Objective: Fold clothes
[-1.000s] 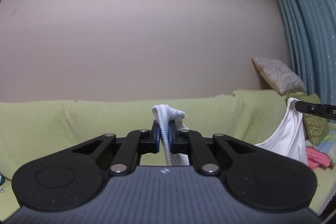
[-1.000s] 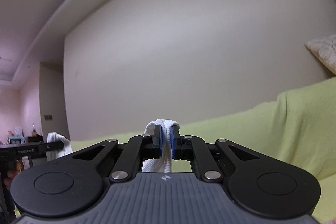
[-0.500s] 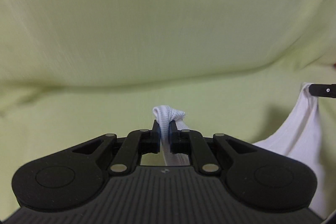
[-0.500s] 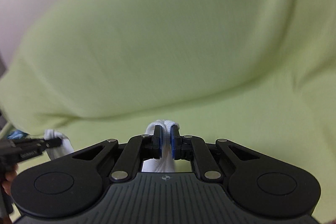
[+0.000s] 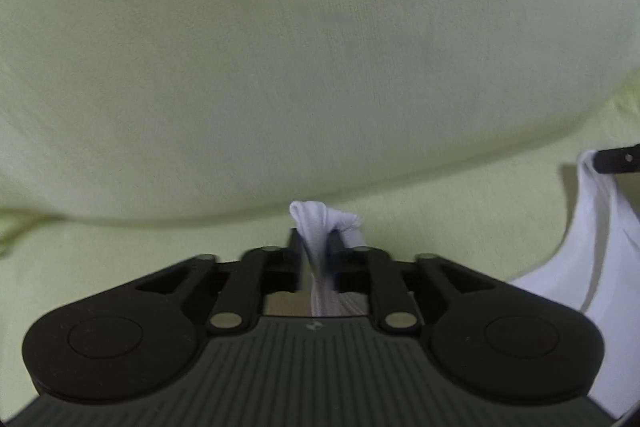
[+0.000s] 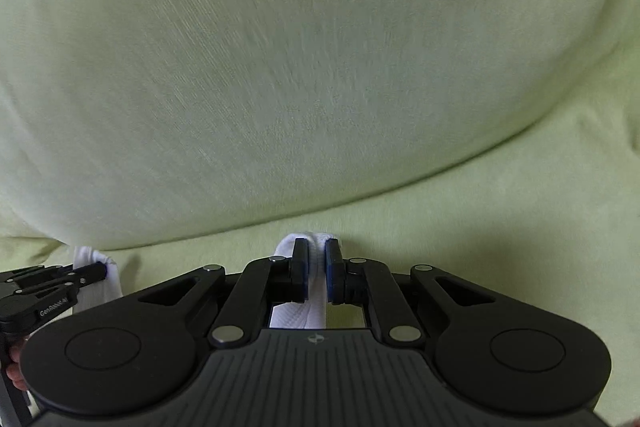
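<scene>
White cloth bunched right between the fingers of the left gripper (image 5: 316,251), a knotted wad of the white garment (image 5: 600,267) poking up past the tips, and the fingers are pinching it. The left view is blurred around the tips, so the exact fold in there is hard to read. Out at the right edge of that view the garment rises in a loose curve to a second corner, and that corner is caught by the dark tip of the right gripper (image 5: 616,159).

Over to the right wrist view: the right gripper (image 6: 316,267) has its blue pads (image 6: 305,275) pressed onto a strip of the same white garment (image 6: 298,315), cloth bulging above the tips and running back down between the fingers toward the camera. At the far left, the left gripper (image 6: 96,269) shows side-on, holding its own white corner just above the seat.

So the garment is held at two corners, one in each gripper, the two well apart, with the rest of it sagging between them.

Behind both sits the sofa (image 6: 320,67), draped in light green fabric. Its backrest fills the upper part of each view, and the crease where backrest meets seat runs just beyond the fingertips. Bare green seat shows between the two grippers and out to the right of the right gripper.
</scene>
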Motion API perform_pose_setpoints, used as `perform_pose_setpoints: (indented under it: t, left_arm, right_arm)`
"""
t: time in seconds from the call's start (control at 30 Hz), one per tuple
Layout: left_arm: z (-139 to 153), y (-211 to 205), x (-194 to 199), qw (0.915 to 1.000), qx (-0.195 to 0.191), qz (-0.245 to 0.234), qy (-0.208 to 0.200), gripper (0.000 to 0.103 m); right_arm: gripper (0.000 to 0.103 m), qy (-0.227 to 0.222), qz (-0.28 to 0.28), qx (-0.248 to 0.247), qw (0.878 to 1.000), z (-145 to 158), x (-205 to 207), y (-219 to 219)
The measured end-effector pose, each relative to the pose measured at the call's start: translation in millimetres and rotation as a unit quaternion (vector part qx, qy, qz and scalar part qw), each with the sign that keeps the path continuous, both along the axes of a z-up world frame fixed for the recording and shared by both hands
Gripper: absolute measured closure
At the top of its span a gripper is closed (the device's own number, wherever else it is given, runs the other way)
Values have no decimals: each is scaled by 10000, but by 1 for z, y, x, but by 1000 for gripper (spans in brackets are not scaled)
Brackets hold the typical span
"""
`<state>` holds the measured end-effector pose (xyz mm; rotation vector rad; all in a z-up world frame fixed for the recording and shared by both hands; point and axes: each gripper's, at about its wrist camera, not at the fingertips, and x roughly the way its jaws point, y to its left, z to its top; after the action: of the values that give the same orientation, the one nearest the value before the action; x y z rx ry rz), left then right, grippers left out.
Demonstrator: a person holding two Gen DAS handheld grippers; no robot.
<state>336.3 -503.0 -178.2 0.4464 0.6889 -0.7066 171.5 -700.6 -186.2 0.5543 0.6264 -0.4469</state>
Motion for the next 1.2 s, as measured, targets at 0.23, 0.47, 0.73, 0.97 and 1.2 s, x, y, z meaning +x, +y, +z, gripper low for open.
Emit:
perform_pose_setpoints:
  t: [0.23,0.47,0.73,0.97,1.2]
  left_arm:
    - [35,59,-49,9991,108,-80,-398,61]
    - [80,184,-205,9942,398,-692,-722,70]
    - [49,260,-384,9796,862,-1611,-833,70]
    - [20,232,-391,9723,1263,-1569,-1189,70]
    - [9,218,-382,9671,1402,-1683,-1296,70]
  right_arm:
    - [32,163,20,-727,9972,21,-52,33]
    - [40,-33,1176,-1907,9746,48,-216,154]
    - [73,661,2471,-2695,9284,22,-295,294]
    - [73,1330,3012,-3606,8727,-4,-282,345]
    - [72,1283,3171,-3618,8672,-21,-276,352]
